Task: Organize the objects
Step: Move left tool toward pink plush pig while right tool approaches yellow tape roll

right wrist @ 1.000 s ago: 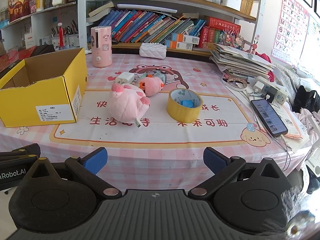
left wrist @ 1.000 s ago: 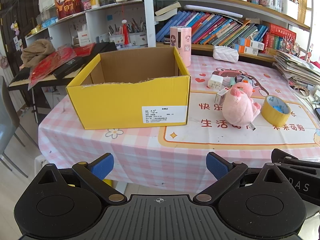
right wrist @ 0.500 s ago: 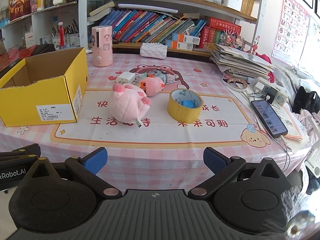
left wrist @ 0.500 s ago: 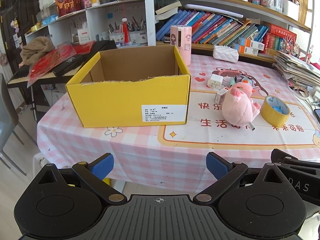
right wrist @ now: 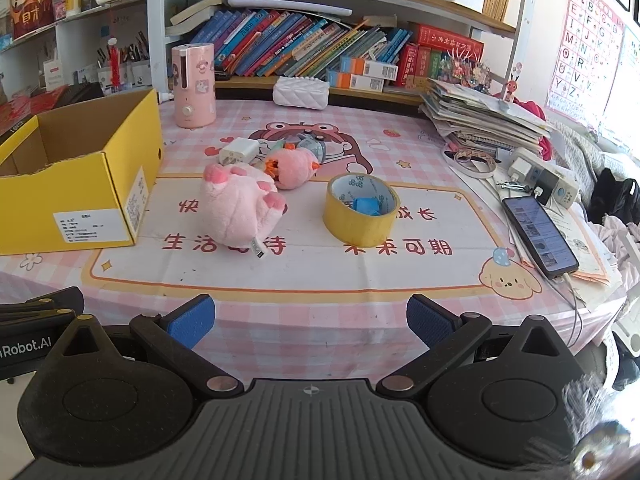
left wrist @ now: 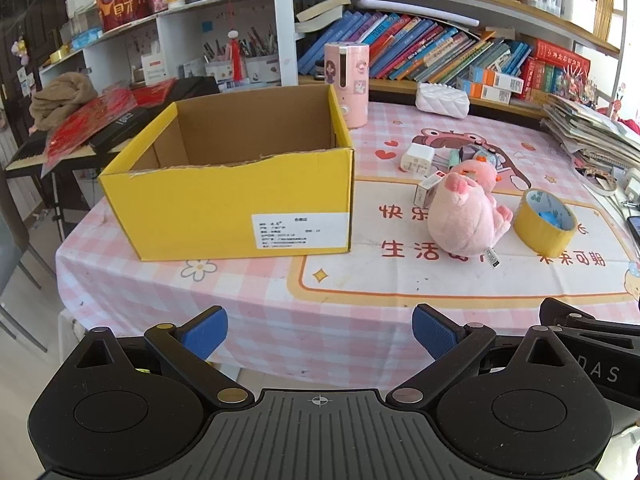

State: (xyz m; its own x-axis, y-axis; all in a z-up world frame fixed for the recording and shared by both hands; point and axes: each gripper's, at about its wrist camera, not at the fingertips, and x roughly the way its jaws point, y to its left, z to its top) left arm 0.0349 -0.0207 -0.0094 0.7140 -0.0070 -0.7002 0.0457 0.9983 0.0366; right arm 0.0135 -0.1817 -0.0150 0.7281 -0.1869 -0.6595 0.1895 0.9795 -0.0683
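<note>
Both grippers, left gripper [left wrist: 320,326] and right gripper [right wrist: 310,316], are hovering wide and empty off the table's near edge; the pink plush [right wrist: 240,210] is lying mid-table beside the yellow box [left wrist: 240,184]; reaching for it seems next.

yellow box [left wrist: 240,204] open (empty) | pink plush [left wrist: 464,216] beside | tape roll [left wrist: 544,220] flat

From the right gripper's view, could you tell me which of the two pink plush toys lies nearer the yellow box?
The larger, paler pink plush, paw pads facing the camera. The smaller, deeper-pink plush lies behind it, farther from the yellow box.
</note>
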